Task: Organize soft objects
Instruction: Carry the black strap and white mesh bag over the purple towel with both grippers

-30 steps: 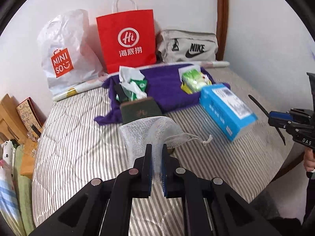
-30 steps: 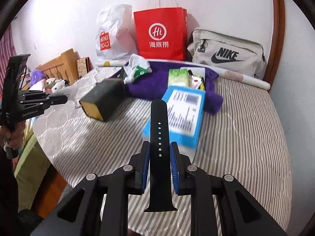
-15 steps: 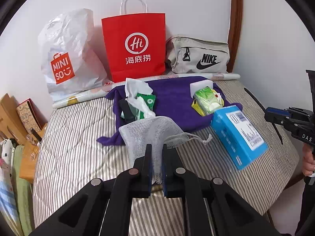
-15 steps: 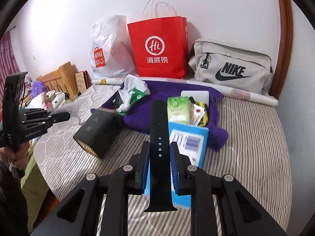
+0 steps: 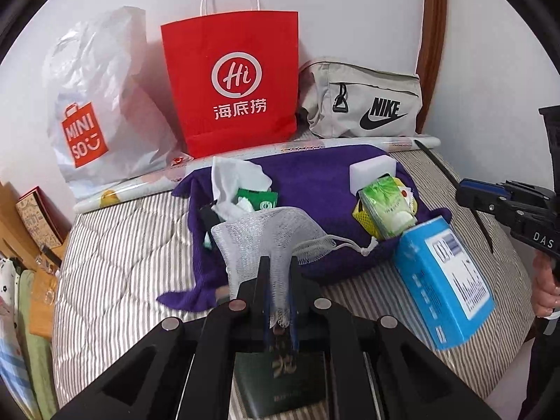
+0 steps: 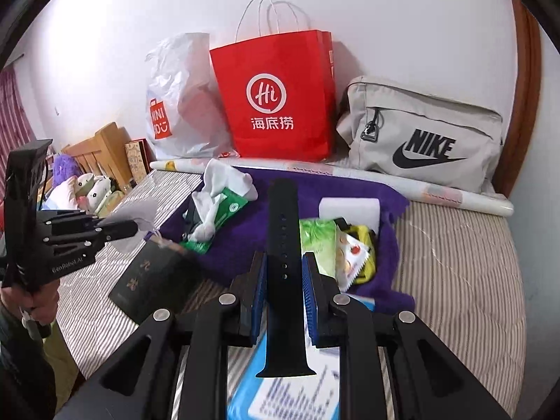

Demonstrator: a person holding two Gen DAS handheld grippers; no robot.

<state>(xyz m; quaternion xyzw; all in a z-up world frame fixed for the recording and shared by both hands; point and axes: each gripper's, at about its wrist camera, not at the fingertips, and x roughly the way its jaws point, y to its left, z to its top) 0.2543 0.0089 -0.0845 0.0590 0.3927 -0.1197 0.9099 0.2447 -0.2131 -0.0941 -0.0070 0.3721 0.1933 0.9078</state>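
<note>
My left gripper (image 5: 279, 273) is shut on a white mesh drawstring bag (image 5: 269, 234) and holds it above the near edge of a purple towel (image 5: 315, 178). My right gripper (image 6: 284, 269) is shut on a black watch strap (image 6: 283, 231) that stands upright between the jaws, over the purple towel (image 6: 252, 231). On the towel lie a green tissue pack with white tissue (image 5: 245, 196), a green packet (image 5: 388, 206) and a white sponge block (image 5: 371, 171). The left gripper shows in the right wrist view (image 6: 119, 227), the right gripper in the left wrist view (image 5: 469, 196).
A blue box (image 5: 444, 276) lies right of the towel and a dark book (image 6: 154, 276) lies left of it on the striped bed (image 5: 115, 252). A red paper bag (image 5: 234, 87), a white Miniso bag (image 5: 101, 105) and a grey Nike bag (image 5: 364, 105) stand against the wall.
Both grippers have moved forward toward the towel, still holding their items. The dark book now lies under the left gripper and the blue box under the right one.
</note>
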